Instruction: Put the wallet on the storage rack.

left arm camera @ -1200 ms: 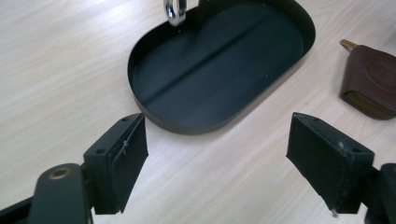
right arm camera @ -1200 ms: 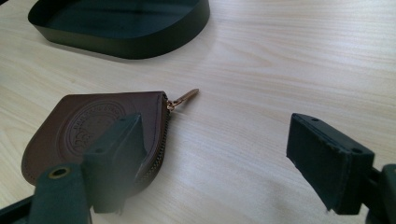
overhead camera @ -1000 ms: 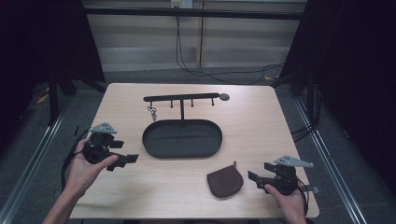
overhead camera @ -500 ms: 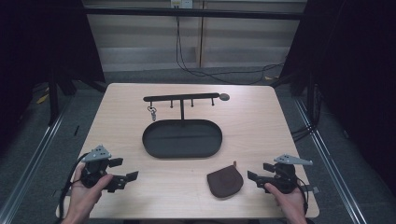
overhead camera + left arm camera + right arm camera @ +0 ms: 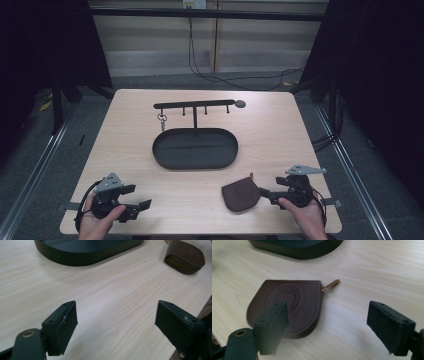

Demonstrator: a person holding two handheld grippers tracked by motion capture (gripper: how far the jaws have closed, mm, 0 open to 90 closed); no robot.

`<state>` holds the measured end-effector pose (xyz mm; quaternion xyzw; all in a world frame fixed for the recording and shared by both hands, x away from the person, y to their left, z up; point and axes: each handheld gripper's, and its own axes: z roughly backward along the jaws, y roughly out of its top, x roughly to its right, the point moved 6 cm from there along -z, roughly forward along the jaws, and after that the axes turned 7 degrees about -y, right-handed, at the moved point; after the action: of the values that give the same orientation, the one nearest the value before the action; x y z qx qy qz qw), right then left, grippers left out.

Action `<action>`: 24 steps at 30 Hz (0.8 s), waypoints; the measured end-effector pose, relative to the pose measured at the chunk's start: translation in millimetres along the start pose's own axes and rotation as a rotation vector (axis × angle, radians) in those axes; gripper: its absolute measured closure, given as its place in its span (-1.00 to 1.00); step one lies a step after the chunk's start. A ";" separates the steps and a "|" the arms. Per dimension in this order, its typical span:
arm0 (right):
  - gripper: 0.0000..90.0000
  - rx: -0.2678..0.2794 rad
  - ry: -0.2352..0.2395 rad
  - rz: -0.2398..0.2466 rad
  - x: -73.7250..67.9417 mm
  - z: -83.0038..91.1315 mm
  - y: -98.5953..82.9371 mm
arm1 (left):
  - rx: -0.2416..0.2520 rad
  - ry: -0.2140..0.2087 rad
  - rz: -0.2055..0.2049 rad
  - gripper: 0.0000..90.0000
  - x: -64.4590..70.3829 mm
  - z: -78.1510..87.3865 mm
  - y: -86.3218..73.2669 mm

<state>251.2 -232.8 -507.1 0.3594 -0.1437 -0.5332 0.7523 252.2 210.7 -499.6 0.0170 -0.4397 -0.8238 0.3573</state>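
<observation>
Right claw gapes wide just beside brown pouch

The pouch lies before the tray, just left of the right claw.

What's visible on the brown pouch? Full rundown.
The brown pouch is a small half-round coin case, leather by its look, with a round embossed seal on top and a brass-coloured zip pull sticking out at one corner. It lies flat and closed on the table, near its front edge, beside the oval tray. The right gripper, jaws open, sits beside it; contact unclear.
</observation>
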 end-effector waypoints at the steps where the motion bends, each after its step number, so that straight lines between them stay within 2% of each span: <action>1: -0.62 -0.010 0.010 0.010 -1.8 -0.8 -0.1 | 0.001 0.002 -0.002 -0.60 0.4 -0.3 -1.1; 6: -0.62 -0.062 0.030 0.043 -9.3 -4.9 0.7 | -0.006 -0.001 0.004 -0.60 -2.7 -0.7 -1.6; 10: -0.62 -0.128 0.054 0.087 -16.1 -10.4 2.5 | -0.011 0.005 0.008 -0.60 -5.3 -1.3 -2.0; 11: -0.62 -0.163 0.070 0.105 -20.7 -12.2 3.1 | -0.014 0.004 0.010 -0.60 -5.4 -1.9 -2.3; 13: -0.62 -0.182 0.075 0.125 -24.3 -13.8 4.8 | -0.017 0.004 0.007 -0.60 -5.6 -2.3 -2.3; 17: -0.61 -0.206 0.074 0.128 -27.6 -16.3 9.0 | -0.026 -0.006 0.006 -0.60 -5.8 -3.6 -2.5; 18: -0.61 -0.231 0.079 0.142 -29.1 -19.1 11.2 | -0.027 -0.007 0.004 -0.60 -5.9 -4.2 -2.4; 19: -0.61 -0.231 0.079 0.142 -29.1 -19.1 11.2 | -0.027 -0.007 0.004 -0.60 -5.9 -4.2 -2.4; 22: -0.59 -0.300 0.084 0.141 -31.2 -24.6 15.5 | -0.036 -0.008 0.004 -0.60 -5.6 -5.2 -2.7; 24: -0.59 -0.313 0.083 0.146 -31.6 -26.4 16.8 | -0.036 -0.010 0.002 -0.60 -5.5 -5.2 -2.6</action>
<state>266.5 -191.1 -508.6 0.2484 -0.0536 -0.4775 0.8411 256.6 211.3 -506.3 0.0061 -0.4267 -0.8312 0.3564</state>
